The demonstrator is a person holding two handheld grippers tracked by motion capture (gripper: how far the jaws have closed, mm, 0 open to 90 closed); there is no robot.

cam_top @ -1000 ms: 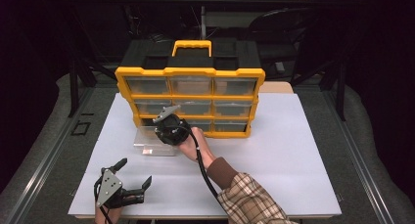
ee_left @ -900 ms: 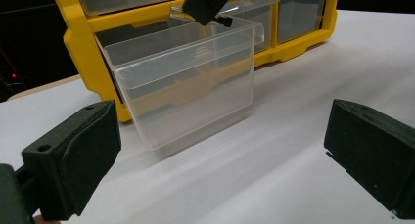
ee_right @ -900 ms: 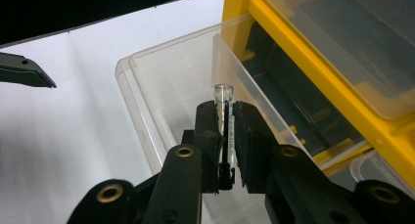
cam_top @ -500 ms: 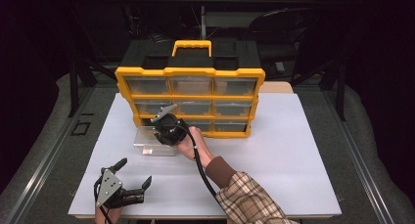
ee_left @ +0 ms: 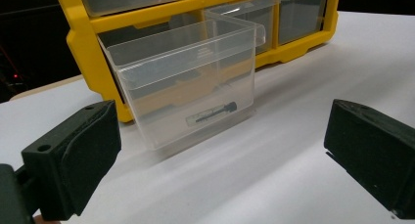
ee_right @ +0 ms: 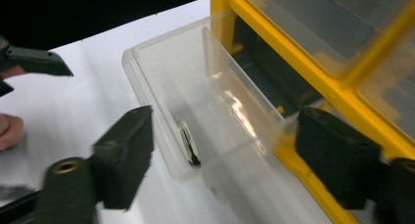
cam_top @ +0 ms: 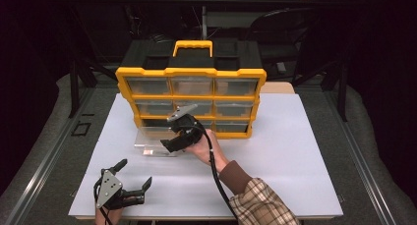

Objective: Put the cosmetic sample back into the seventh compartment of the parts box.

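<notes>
1. The left gripper [cam_top: 129, 189] rests near the front-left corner of the white tabletop [cam_top: 295, 151], held by a hand at the front edge. Its jaws are spread wide with nothing between them, and in the left gripper view they frame a bare stretch of tabletop.

2. The clear plastic drawer [cam_top: 153, 141] stands on the tabletop just in front of the lower-left compartment of the yellow organizer [cam_top: 192, 73], pulled fully out of its slot. It sits left of centre, well behind the left gripper. In the left gripper view the clear plastic drawer [ee_left: 186, 82] stands upright, and a small dark screw [ee_left: 213, 111] lies on its floor near the front wall.

3. The right gripper [cam_top: 172, 139] hovers at the right end of the drawer, about mid-table, with the person's right hand [cam_top: 204, 149] behind it and a plaid sleeve [cam_top: 260, 205] coming from the front edge. Its jaws have just been opening and now stand apart. In the right gripper view the drawer [ee_right: 195, 101] lies between and beyond the two pads, one pad [ee_right: 125, 155] over the tabletop and the other by the organizer's yellow frame; neither pad presses on the drawer's walls.

4. The yellow organizer stands toward the back edge of the tabletop, centred, its handle [cam_top: 193, 45] on top and its other clear drawers pushed in.
</notes>
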